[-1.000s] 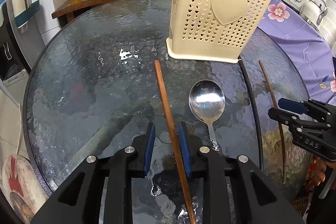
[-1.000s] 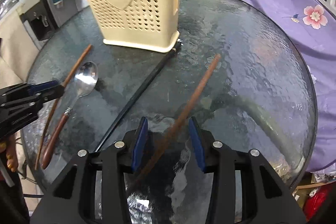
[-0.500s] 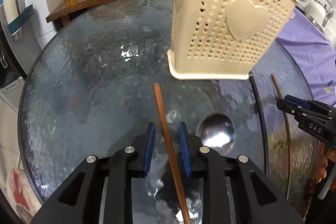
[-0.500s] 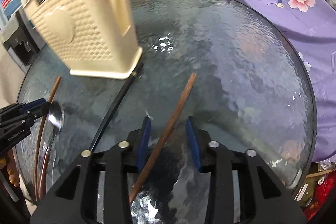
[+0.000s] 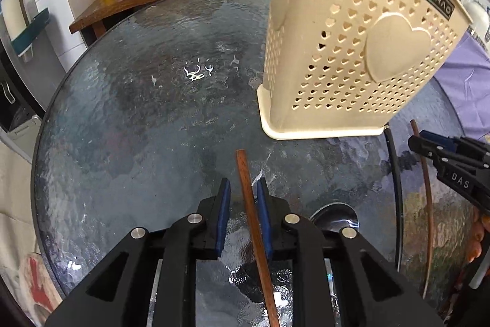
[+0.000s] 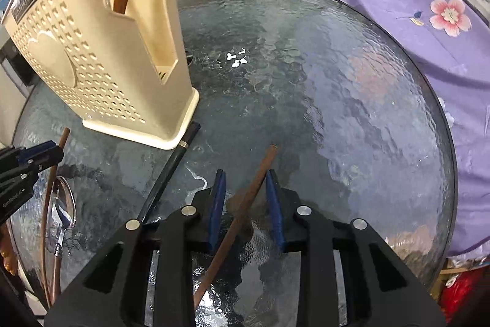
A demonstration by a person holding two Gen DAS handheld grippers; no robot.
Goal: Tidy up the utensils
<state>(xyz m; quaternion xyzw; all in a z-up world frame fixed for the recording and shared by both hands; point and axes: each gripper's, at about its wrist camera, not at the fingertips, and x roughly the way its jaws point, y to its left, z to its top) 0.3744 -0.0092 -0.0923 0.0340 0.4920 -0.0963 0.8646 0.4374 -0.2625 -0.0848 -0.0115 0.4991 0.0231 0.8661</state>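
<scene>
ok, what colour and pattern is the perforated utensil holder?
Cream plastic utensil holder, heart-shaped holes, raised heart; clearest in left wrist view.

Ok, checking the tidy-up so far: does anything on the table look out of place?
Yes. A black chopstick lies flat with its end at the cream holder's base. A spoon and brown chopsticks lie loose on the glass table at differing angles instead of standing in the holder. Nothing looks spilled or broken.

On the table (image 6: 337, 81), the spoon (image 6: 62, 210) lies before the holder (image 6: 101, 57), a chopstick (image 6: 171, 170) beside it.
</scene>
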